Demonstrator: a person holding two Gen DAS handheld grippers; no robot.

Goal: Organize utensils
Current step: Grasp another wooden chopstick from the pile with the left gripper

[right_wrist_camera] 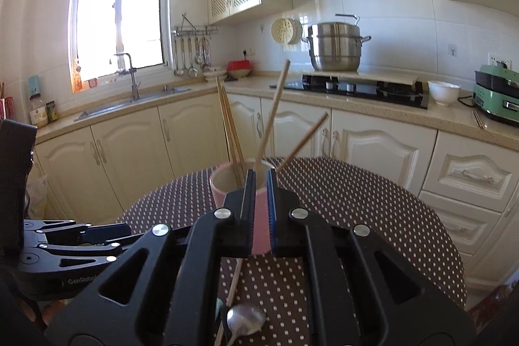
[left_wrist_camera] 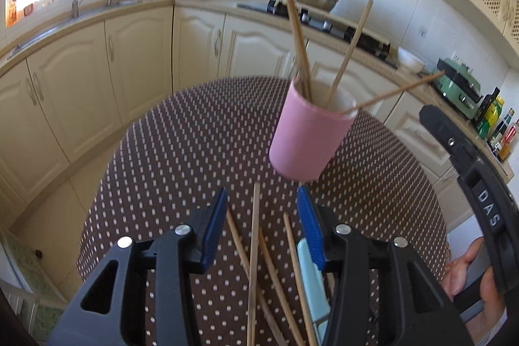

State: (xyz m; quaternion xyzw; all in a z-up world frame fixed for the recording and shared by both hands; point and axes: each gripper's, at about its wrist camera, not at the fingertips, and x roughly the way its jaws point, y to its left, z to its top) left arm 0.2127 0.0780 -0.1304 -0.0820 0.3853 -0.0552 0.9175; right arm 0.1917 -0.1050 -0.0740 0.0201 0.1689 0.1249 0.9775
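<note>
While four chopsticks (left_wrist_camera: pixel 296 31) already stand in the pink cup (left_wrist_camera: pixel 308 135) near the far edge of the table (left_wrist_camera: pixel 181 145), much is left to sort. Loose chopsticks (left_wrist_camera: pixel 254 248) lie crossed on the cloth at the near edge, beside a pale blue handle (left_wrist_camera: pixel 309 278), and the right view shows a metal spoon (right_wrist_camera: pixel 245 318) there too. So the job looks partly done, with at least four sticks, the spoon and the blue-handled piece not yet in the cup.

The left gripper (left_wrist_camera: pixel 262 216) hangs over the loose sticks with its jaws parted to a middling gap and nothing pinched; one stick lies between the blue pads (left_wrist_camera: pixel 215 229) untouched. The right gripper (right_wrist_camera: pixel 259 180) has its jaws nearly together and empty, pointing at the cup. A hand (left_wrist_camera: pixel 467 268) grips its handle at the right table edge.
</note>
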